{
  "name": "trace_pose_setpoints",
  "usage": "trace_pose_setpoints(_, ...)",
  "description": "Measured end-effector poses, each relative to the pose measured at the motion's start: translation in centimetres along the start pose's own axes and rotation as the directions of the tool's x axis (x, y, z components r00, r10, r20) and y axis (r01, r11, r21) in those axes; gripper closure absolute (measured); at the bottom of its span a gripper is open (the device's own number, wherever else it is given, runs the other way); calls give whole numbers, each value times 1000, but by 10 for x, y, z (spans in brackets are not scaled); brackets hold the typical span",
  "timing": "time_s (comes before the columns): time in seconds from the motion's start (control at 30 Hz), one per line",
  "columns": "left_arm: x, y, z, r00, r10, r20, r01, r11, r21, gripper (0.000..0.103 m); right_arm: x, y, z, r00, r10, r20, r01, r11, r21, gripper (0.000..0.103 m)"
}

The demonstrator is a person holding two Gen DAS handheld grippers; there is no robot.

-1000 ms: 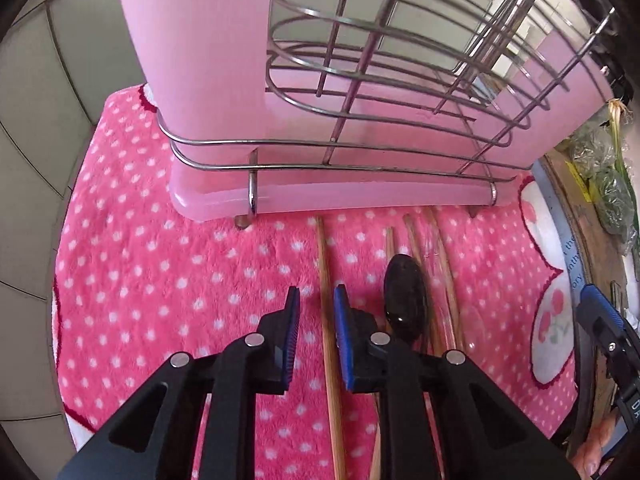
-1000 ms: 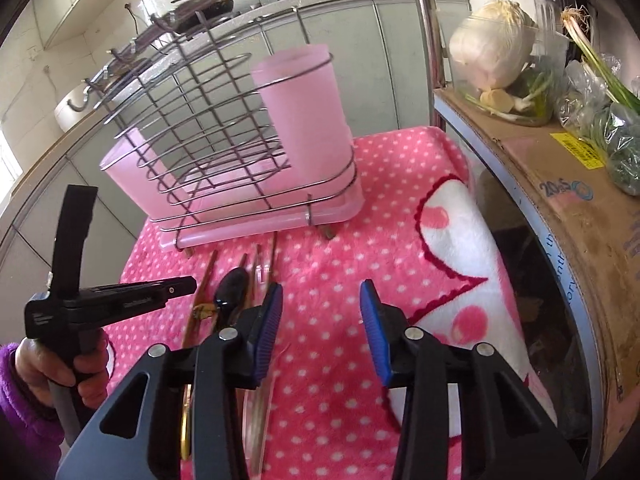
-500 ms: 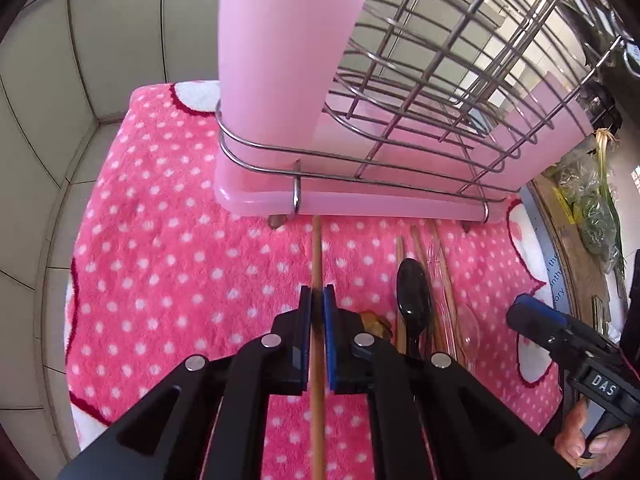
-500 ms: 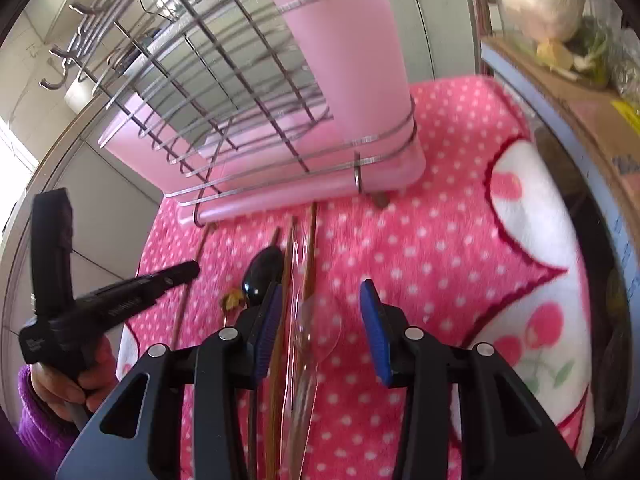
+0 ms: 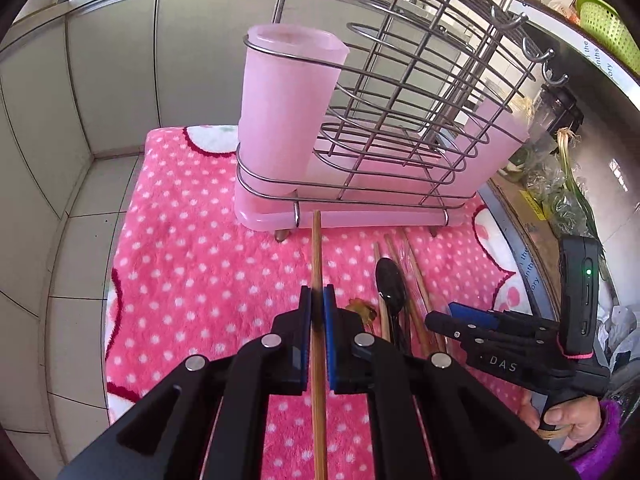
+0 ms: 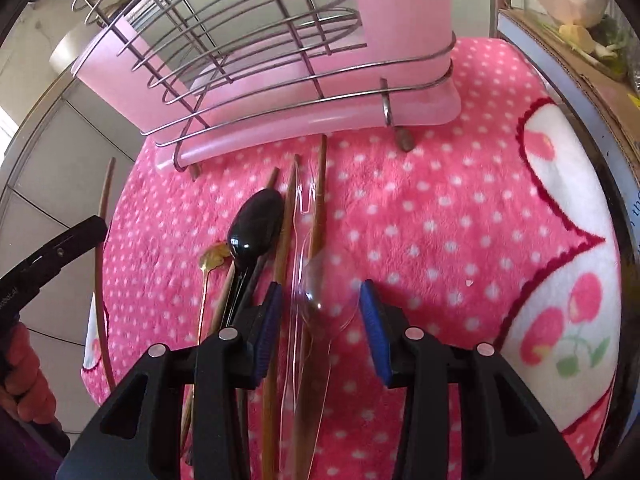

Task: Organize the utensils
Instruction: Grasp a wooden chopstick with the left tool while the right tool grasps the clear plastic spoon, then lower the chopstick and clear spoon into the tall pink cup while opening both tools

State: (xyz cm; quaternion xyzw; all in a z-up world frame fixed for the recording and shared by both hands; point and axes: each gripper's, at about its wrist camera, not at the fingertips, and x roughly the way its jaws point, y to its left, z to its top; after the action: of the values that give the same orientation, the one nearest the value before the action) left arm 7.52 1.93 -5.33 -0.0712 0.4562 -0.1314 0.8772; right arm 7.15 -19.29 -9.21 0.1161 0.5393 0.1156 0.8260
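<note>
My left gripper [image 5: 317, 304] is shut on a wooden chopstick [image 5: 316, 252] and holds it lifted, its tip pointing at the base of the pink utensil rack [image 5: 352, 152]. The rack has a tall pink cup [image 5: 286, 112] at its left end. My right gripper [image 6: 320, 312] is open, low over a clear plastic spoon [image 6: 320, 304] and a clear fork [image 6: 299, 208]. Beside them lie a black spoon [image 6: 256, 224], more wooden chopsticks [image 6: 286, 224] and a small gold spoon [image 6: 212, 258] on the pink dotted towel [image 6: 440, 208].
Grey tiled walls [image 5: 80, 100] stand behind and left of the rack. A cardboard box with vegetables [image 6: 580, 32] sits at the right edge. The rack's wire hooks [image 5: 520, 20] rise at the back. The right gripper also shows in the left wrist view [image 5: 472, 316].
My left gripper closed on the chopstick and lifted it, rising away from the towel. My right gripper moved forward and down over the clear spoon, still open.
</note>
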Motion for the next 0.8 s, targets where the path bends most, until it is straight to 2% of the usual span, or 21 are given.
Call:
trace_pose_setpoints(0.07,-4,3,-2,1000,-4,10,4,1000,-4,98,-5,-11,-2,999,38,9,-39,998,44,71)
trace_pose_setpoints(0.17,-11,7,-4,1000,-5,25,5,1000,-1,98,-13,-28,-5,999,40,31,-43,995,92,71)
trace_pose_setpoints(0.3,-22,11,-6,999,-20,51,21,1000,-16,98,-33,-48,-10,988,120,94,-134,979,152,71)
trace_pose_setpoints(0.5,-50,14,3,990,-41,135,45,999,-28,98,-83,-45,-11,962,162,220,-188,977,101,71)
trace_pose_setpoints(0.63,-77,15,10,975,-52,218,61,998,-33,98,-111,-37,-2,937,178,302,-206,977,63,71)
trace_pose_setpoints(0.8,-115,16,24,943,-64,327,80,996,-35,98,-145,-24,8,903,190,385,-210,978,11,71)
